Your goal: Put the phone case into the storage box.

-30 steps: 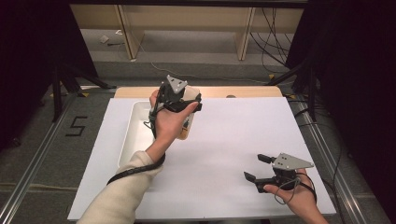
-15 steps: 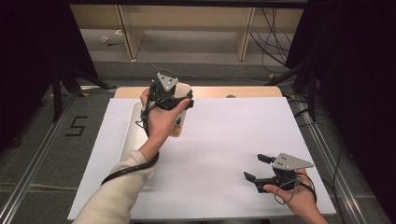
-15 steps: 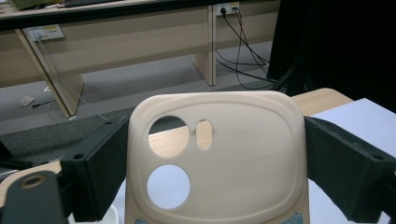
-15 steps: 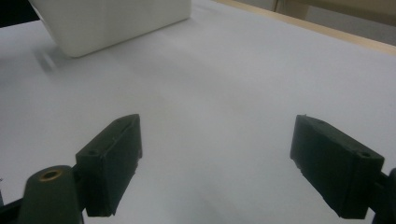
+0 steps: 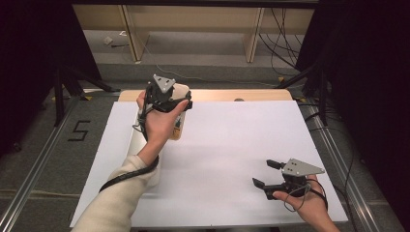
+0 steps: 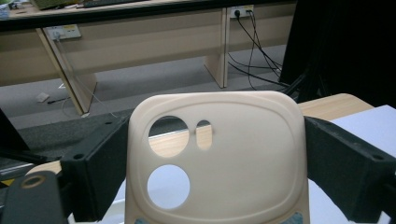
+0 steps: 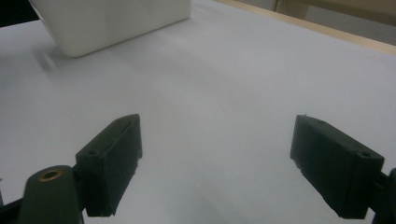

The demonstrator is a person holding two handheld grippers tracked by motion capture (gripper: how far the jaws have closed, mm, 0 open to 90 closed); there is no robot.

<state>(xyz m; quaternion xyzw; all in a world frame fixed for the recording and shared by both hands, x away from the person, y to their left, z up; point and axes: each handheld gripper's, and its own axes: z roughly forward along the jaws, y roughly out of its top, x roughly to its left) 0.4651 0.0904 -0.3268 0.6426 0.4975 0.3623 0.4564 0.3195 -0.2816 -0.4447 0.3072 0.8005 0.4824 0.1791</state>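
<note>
Left gripper view: left gripper (image 6: pixel 215 163) jaws clamped on either side of a cream phone case (image 6: pixel 217 158), upright, with two round cutouts and a small slot at its 10 o'clock corner. High view: case (image 5: pixel 181 92) held up at table's 11 o'clock, beside white tray (image 5: pixel 135 140), contents hidden. Right gripper (image 5: pixel 265 174) at 5 o'clock, jaws wide apart, holding nothing above the white sheet (image 5: pixel 232 145).

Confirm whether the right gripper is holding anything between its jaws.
No. In the right gripper view the right gripper has its jaws wide apart, with just the bare white table sheet between them.
</note>
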